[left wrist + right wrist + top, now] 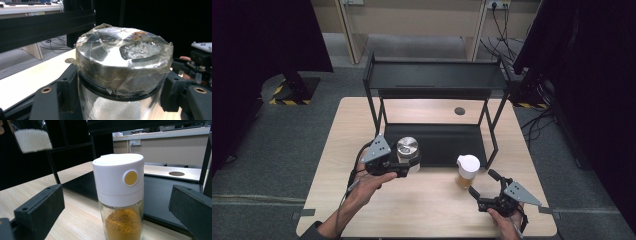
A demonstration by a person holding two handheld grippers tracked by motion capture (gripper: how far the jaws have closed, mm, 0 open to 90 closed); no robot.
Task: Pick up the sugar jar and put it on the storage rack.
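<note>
High view: The left gripper, left of centre in the frame, had its fingers closed on a jar with a metal lid, held in front of the lower shelf of the black rack. The right gripper, at lower right, pointed at a shaker with a white cap standing on the table just beside the rack's right front leg. Its fingers stood open, with the shaker ahead of them and not touched.

Left gripper view: The jar filled the centre of the frame. The fingers pressed on the glass just below the lid, one at each side. The lid was wrapped in clear tape, and white grains showed under it and lower in the glass.

Right gripper view: The shaker stood upright at centre, orange powder in its glass base. The fingers stood wide at either side, clear of it. The jar's base hung at the upper left of the frame, above the table.

Risks, as judged: The grip sat high on smooth glass, so a tilt or jolt could let the jar slip. A careless swing could strike the rack. A fast or off-centre closure of the right gripper could topple the shaker.
</note>
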